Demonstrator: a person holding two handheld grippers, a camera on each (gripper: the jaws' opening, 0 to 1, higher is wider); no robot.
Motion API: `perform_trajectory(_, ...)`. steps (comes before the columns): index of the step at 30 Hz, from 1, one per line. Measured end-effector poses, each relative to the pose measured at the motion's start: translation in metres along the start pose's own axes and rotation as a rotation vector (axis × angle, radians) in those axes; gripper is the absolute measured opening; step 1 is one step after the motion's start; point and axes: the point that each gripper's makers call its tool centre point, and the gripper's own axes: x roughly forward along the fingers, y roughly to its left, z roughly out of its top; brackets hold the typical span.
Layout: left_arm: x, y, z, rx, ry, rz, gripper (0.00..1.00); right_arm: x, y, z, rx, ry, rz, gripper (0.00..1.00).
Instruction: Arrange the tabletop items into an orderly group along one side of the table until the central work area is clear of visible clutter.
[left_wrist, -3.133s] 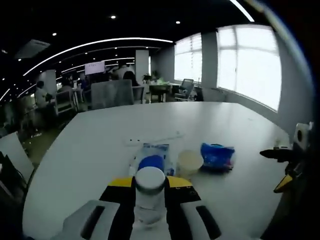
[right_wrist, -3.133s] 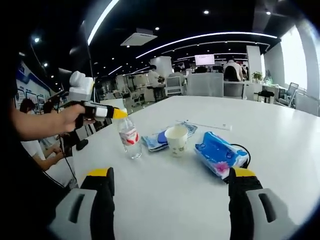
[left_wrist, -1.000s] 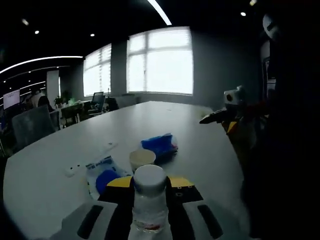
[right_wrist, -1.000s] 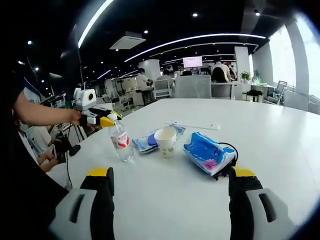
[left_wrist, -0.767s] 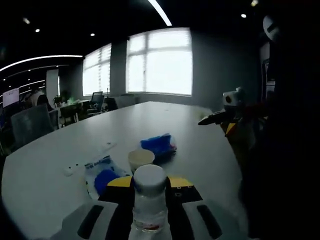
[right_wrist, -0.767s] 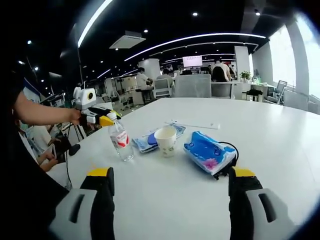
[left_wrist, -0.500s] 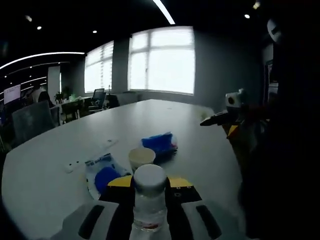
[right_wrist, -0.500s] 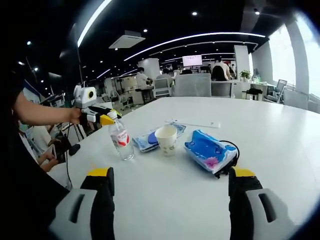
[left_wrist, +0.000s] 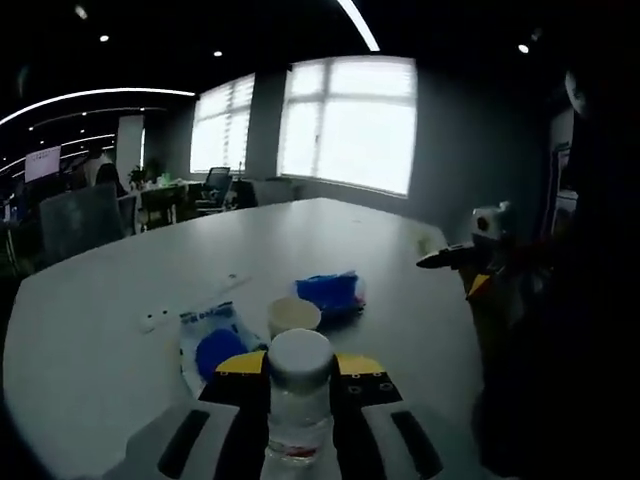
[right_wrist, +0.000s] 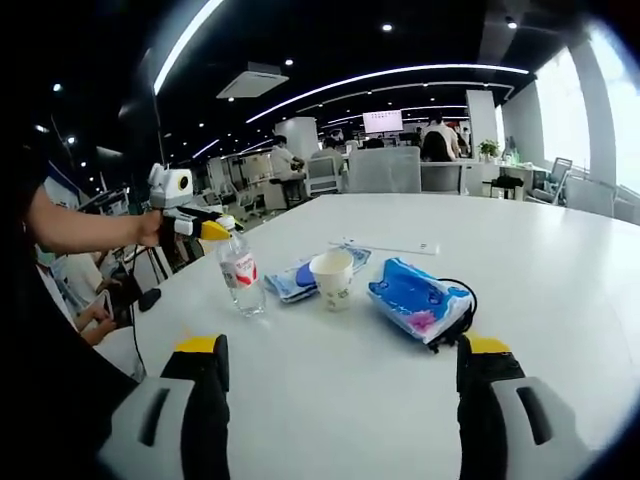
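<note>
A clear water bottle (right_wrist: 241, 281) with a white cap (left_wrist: 299, 358) stands upright on the white table (right_wrist: 560, 270) near its left edge. My left gripper (right_wrist: 208, 230) is shut on the bottle's neck. Beside the bottle lie a clear pouch with blue print (right_wrist: 288, 281), a paper cup (right_wrist: 333, 278) and a blue wipes packet (right_wrist: 414, 301). In the left gripper view the cup (left_wrist: 293, 315), packet (left_wrist: 328, 291) and pouch (left_wrist: 214, 341) sit just beyond the bottle. My right gripper (right_wrist: 346, 400) hovers open over the near table with nothing between its fingers; it also shows at the right (left_wrist: 468, 256).
A black cable (right_wrist: 466, 294) loops behind the wipes packet. A thin white strip (right_wrist: 386, 247) lies farther back on the table. A person's arm (right_wrist: 85, 232) holds the left gripper. Office chairs (right_wrist: 408, 168) and desks stand beyond the far edge.
The left gripper has turned with the bottle, so its view has swung toward the windows. The bottle stays gripped and upright. The right gripper remains open and nearly still.
</note>
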Motion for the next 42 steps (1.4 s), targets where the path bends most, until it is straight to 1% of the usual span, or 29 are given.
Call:
perform_trajectory(2, -0.003, 0.006, 0.007, -0.015, -0.020, 0.026, 0.19, 0.000, 0.000, 0.000, -0.001, -0.001, 0.001, 0.91)
perform_trajectory(3, -0.004, 0.006, 0.011, -0.019, -0.023, 0.036, 0.19, 0.000, 0.000, 0.001, -0.002, -0.001, 0.002, 0.91)
perform_trajectory(5, -0.006, 0.012, 0.015, -0.021, -0.024, 0.055, 0.19, 0.000, 0.000, 0.002, -0.004, -0.003, 0.004, 0.91)
perform_trajectory(7, -0.009, 0.020, 0.020, -0.024, -0.020, 0.091, 0.19, 0.000, 0.001, 0.004, -0.011, -0.005, 0.007, 0.91)
perform_trajectory(8, -0.010, 0.024, 0.022, -0.035, -0.017, 0.111, 0.19, 0.000, 0.001, 0.005, -0.012, -0.007, 0.008, 0.91)
perform_trajectory(13, -0.015, 0.041, 0.028, -0.038, -0.007, 0.178, 0.19, 0.002, 0.002, 0.008, -0.013, -0.012, 0.013, 0.91)
perform_trajectory(16, -0.020, 0.055, 0.030, -0.068, -0.005, 0.227, 0.19, 0.003, 0.002, 0.009, -0.016, -0.013, 0.014, 0.91)
perform_trajectory(18, -0.020, 0.056, 0.033, -0.083, 0.001, 0.251, 0.19, 0.004, 0.001, 0.010, -0.016, -0.016, 0.013, 0.91)
perform_trajectory(19, -0.021, 0.063, 0.033, -0.091, 0.003, 0.272, 0.19, 0.005, 0.001, 0.011, -0.016, -0.016, 0.013, 0.91)
perform_trajectory(20, -0.022, 0.066, 0.032, -0.094, 0.004, 0.282, 0.19, 0.005, 0.001, 0.011, -0.016, -0.016, 0.013, 0.91)
perform_trajectory(21, -0.022, 0.075, 0.032, -0.099, 0.010, 0.312, 0.19, 0.006, 0.001, 0.011, -0.017, -0.014, 0.013, 0.91)
perform_trajectory(23, -0.023, 0.082, 0.033, -0.104, 0.013, 0.347, 0.19, 0.006, 0.001, 0.011, -0.014, -0.017, 0.014, 0.91)
perform_trajectory(26, -0.025, 0.100, 0.033, -0.132, 0.008, 0.432, 0.19, 0.008, 0.000, 0.011, -0.013, -0.016, 0.015, 0.91)
perform_trajectory(31, -0.021, 0.121, 0.032, -0.154, 0.017, 0.526, 0.19, 0.010, -0.003, 0.010, -0.005, -0.015, 0.015, 0.91)
perform_trajectory(35, -0.016, 0.135, 0.029, -0.181, 0.010, 0.580, 0.19, 0.012, -0.006, 0.011, 0.004, -0.015, 0.012, 0.91)
perform_trajectory(37, -0.013, 0.143, 0.027, -0.211, 0.001, 0.610, 0.19, 0.013, -0.009, 0.011, 0.008, -0.018, 0.011, 0.91)
perform_trajectory(42, -0.002, 0.148, 0.023, -0.227, 0.008, 0.658, 0.19, 0.017, -0.010, 0.013, 0.011, -0.020, 0.011, 0.90)
